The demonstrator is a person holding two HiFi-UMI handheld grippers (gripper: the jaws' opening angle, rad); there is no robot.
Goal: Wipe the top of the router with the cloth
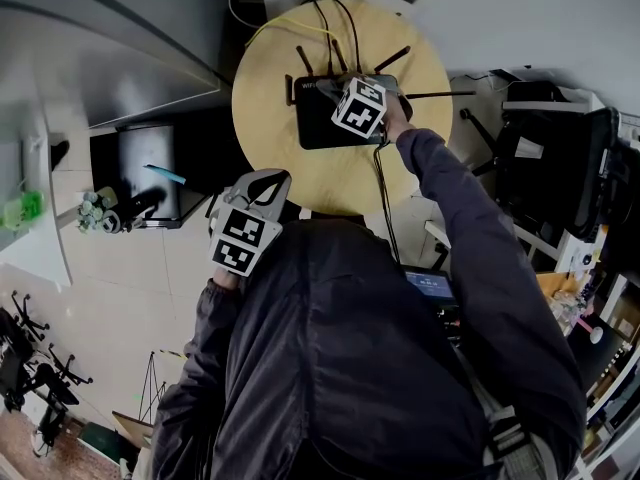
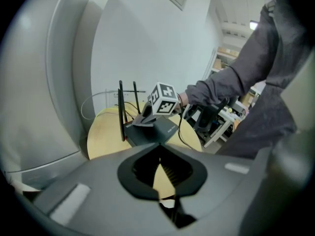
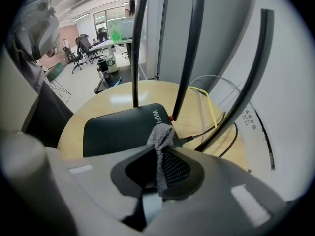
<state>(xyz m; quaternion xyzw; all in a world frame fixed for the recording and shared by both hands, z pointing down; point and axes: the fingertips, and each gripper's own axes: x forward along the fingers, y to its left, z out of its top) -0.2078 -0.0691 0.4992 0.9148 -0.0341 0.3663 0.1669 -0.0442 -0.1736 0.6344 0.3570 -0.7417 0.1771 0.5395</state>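
A black router with several upright antennas lies on a round wooden table. My right gripper hovers over the router's far part, shut on a small grey cloth that hangs out of its jaws above the router's top near the "WIFI" print. In the left gripper view the right gripper's marker cube sits just over the router. My left gripper is held back off the table's near edge, jaws together with nothing between them.
Yellow and black cables trail off the table's back against the wall. A black cord drops over the near edge. A dark cabinet stands to the left, and black chairs and clutter to the right.
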